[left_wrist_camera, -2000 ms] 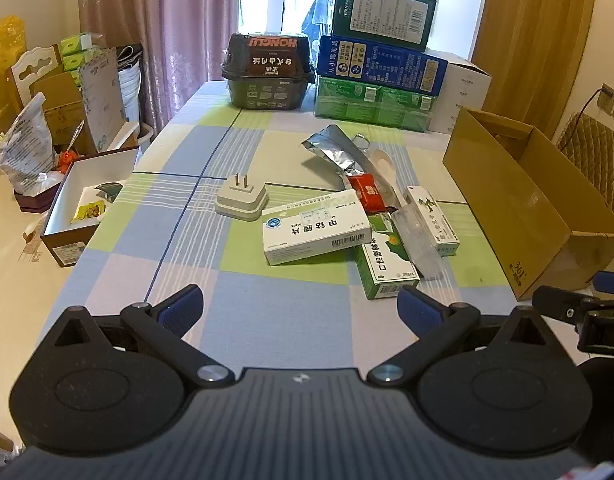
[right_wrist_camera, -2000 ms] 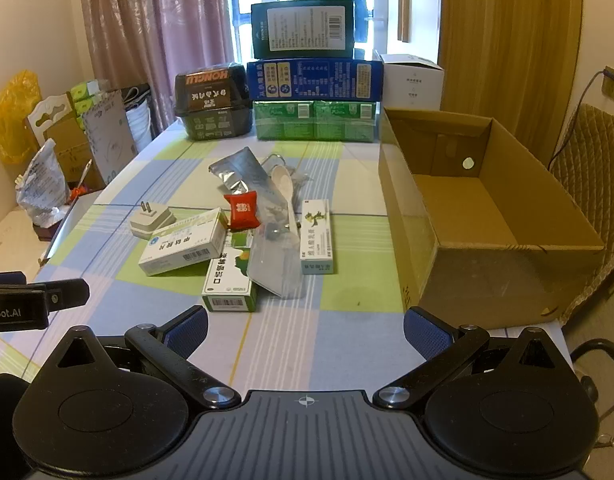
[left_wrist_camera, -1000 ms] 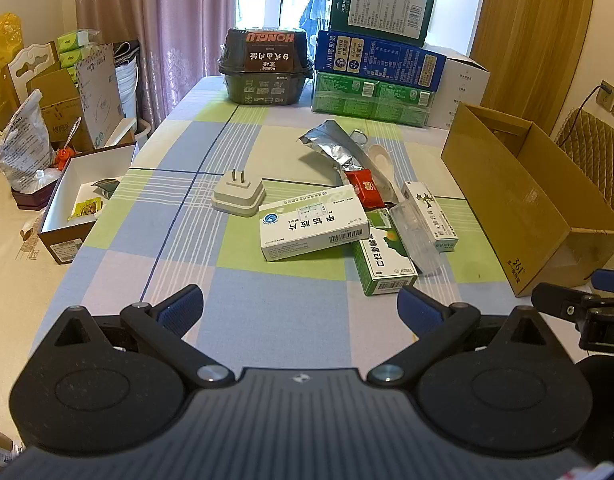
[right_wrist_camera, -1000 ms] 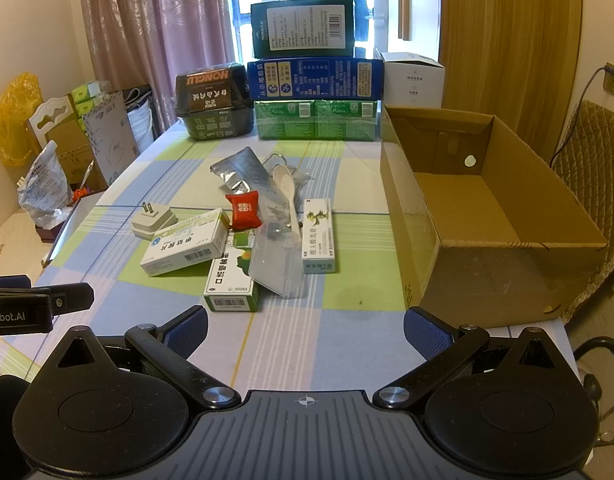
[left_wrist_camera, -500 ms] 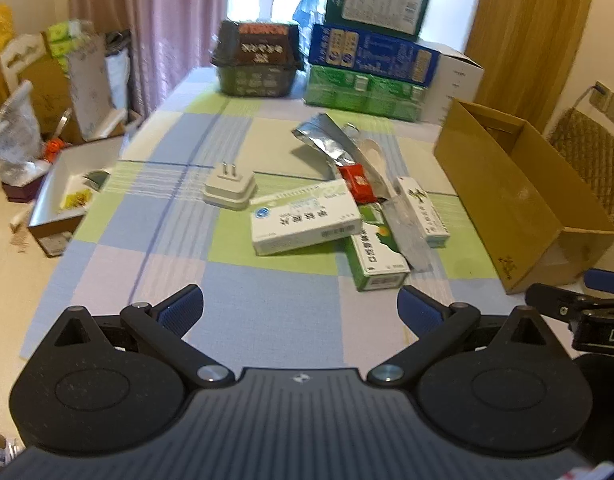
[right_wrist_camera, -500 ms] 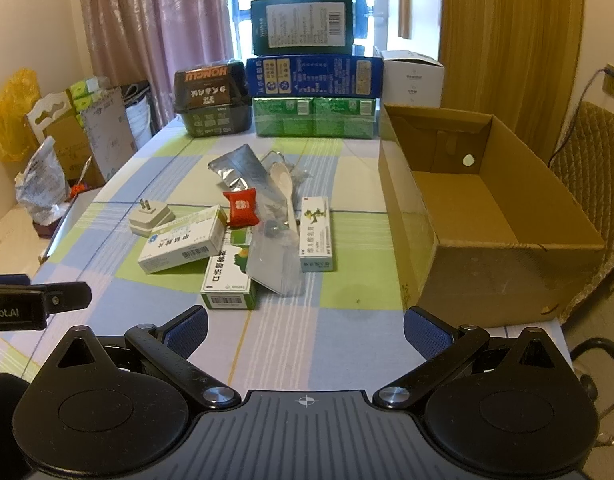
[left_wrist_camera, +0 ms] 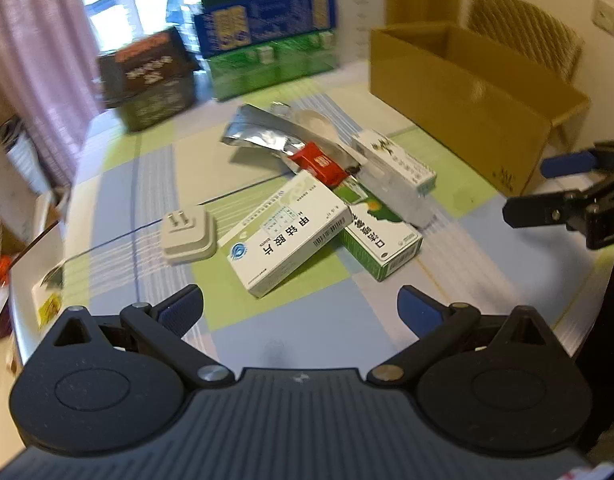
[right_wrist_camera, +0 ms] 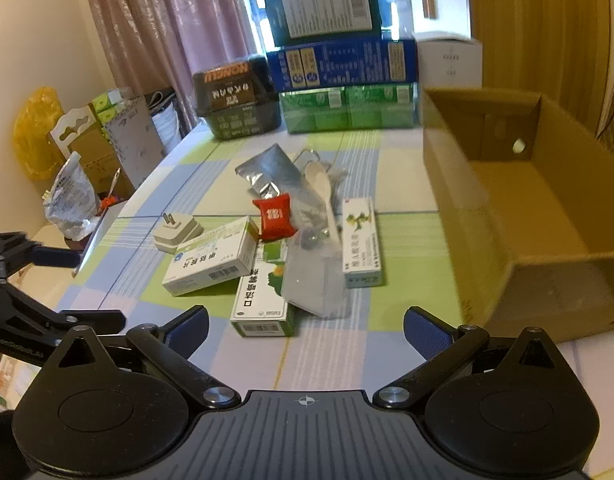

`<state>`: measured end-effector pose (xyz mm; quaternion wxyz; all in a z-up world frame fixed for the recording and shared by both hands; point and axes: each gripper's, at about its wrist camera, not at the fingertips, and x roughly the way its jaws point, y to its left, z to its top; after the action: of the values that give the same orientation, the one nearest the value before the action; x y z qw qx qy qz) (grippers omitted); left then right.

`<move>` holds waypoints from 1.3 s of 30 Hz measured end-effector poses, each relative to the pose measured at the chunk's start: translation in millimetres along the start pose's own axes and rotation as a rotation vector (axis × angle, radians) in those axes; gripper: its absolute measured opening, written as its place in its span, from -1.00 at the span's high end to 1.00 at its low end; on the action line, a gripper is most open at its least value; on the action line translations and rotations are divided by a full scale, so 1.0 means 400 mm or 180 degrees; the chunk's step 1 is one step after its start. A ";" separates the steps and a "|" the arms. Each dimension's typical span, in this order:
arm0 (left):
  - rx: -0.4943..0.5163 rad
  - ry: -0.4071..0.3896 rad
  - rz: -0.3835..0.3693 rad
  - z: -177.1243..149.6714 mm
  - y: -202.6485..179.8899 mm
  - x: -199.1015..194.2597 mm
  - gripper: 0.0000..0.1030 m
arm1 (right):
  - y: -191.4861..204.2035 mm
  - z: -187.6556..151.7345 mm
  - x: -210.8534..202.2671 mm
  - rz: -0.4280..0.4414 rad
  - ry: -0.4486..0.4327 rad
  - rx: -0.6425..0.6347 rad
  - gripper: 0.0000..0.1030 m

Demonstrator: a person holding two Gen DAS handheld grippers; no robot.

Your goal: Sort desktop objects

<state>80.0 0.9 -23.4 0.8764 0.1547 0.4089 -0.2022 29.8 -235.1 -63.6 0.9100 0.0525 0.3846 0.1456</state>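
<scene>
A heap of small items lies mid-table: a white medicine box [left_wrist_camera: 287, 232] [right_wrist_camera: 213, 258] leaning on a green-and-white box [left_wrist_camera: 381, 236] [right_wrist_camera: 263, 298], a slim white box [left_wrist_camera: 395, 160] [right_wrist_camera: 361, 242], a red sachet [left_wrist_camera: 317, 163] [right_wrist_camera: 274, 216], a silver foil pouch [left_wrist_camera: 263, 132] [right_wrist_camera: 273, 170], a clear plastic bag [right_wrist_camera: 313, 276] and a white plug adapter [left_wrist_camera: 189, 234] [right_wrist_camera: 177, 232]. My left gripper [left_wrist_camera: 299, 310] is open, close in front of the white medicine box. My right gripper [right_wrist_camera: 305, 326] is open, just short of the green box. Both hold nothing.
An open empty cardboard box [right_wrist_camera: 519, 208] [left_wrist_camera: 467, 92] stands on the table's right side. Stacked cartons [right_wrist_camera: 339, 68] and a dark food tub [right_wrist_camera: 235, 100] line the far edge. Boxes and bags [right_wrist_camera: 71, 160] sit on the floor to the left.
My left gripper has swung in and tilted toward the heap, and its view is now blurred by motion. My right gripper has moved forward toward the items. Both stay open.
</scene>
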 end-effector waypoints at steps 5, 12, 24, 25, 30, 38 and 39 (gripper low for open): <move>0.0452 0.0022 -0.0161 0.005 0.035 0.087 -0.97 | 0.015 -0.021 0.061 0.0094 0.0110 -0.0050 -0.96; 0.0971 -0.0023 -0.0399 0.026 0.088 0.199 -0.97 | 0.047 -0.054 0.156 0.0226 0.0257 -0.0208 -0.69; 0.1673 0.0149 -0.0819 0.069 0.126 0.352 -0.80 | 0.079 -0.062 0.270 0.0210 0.0268 -0.0262 -0.57; 0.1678 0.0160 -0.0850 0.072 0.128 0.357 -0.77 | 0.082 -0.062 0.277 0.0192 0.0262 -0.0267 -0.56; 0.1696 0.0249 -0.0908 0.078 0.137 0.381 -0.63 | 0.092 -0.058 0.315 0.0036 0.0263 -0.0296 -0.43; 0.1427 0.0364 -0.0846 0.064 0.111 0.358 -0.49 | 0.091 -0.065 0.310 -0.0059 0.0330 -0.0365 -0.05; 0.1387 0.0406 -0.0833 0.060 0.100 0.349 -0.49 | 0.092 -0.066 0.301 -0.0062 0.0349 -0.0372 -0.05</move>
<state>196.3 -6.4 -113.0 0.7613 0.2980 0.4266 -0.3869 82.6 -163.8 -156.9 0.8905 -0.0125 0.4252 0.1616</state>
